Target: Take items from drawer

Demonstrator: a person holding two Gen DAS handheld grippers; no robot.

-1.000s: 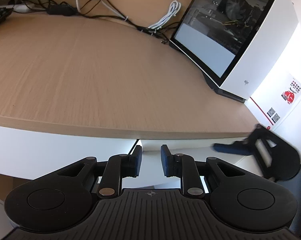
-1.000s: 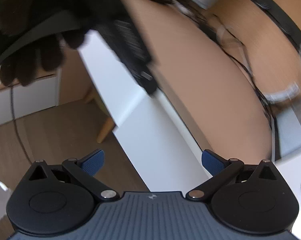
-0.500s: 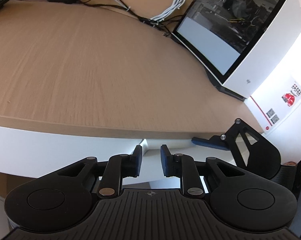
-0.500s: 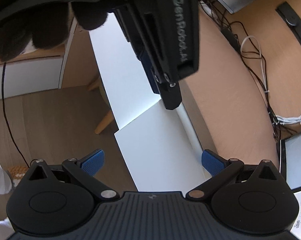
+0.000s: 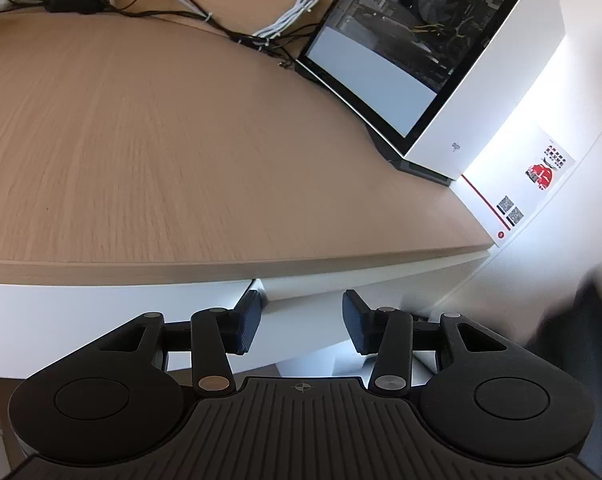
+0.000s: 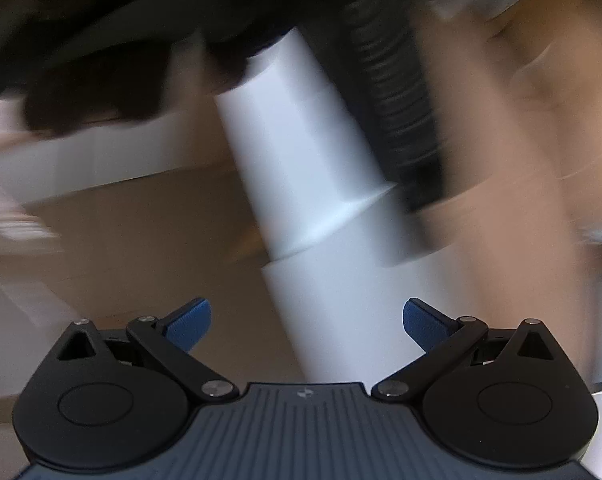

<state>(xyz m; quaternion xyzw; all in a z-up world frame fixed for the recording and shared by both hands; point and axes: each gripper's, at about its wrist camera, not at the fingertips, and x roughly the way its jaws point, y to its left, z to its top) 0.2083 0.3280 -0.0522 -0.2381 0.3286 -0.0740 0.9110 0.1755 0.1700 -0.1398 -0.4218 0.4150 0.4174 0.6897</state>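
In the left wrist view my left gripper [image 5: 301,324] is open, its dark pads just in front of the white drawer fronts [image 5: 321,292] under the wooden desk top [image 5: 141,140]. A seam between two fronts sits near the left pad; nothing is between the fingers. No drawer interior or contents show. The right wrist view is heavily blurred. My right gripper [image 6: 307,320] is wide open and empty, pointing at the white drawer fronts [image 6: 301,200], which look stepped. The left gripper's ribbed black body [image 6: 393,112] and a dark gloved hand [image 6: 81,80] cross the top.
On the desk stand a white computer case with a glass side [image 5: 441,40], a white box with red print and QR codes [image 5: 533,184] and a tangle of cables [image 5: 293,20] at the back. A dark blurred shape [image 5: 589,320] is at the right edge. Brown floor [image 6: 141,240] lies below.
My left gripper's fingers have spread apart from nearly shut. The right gripper has left the left wrist view. The right wrist view has swung and blurred.
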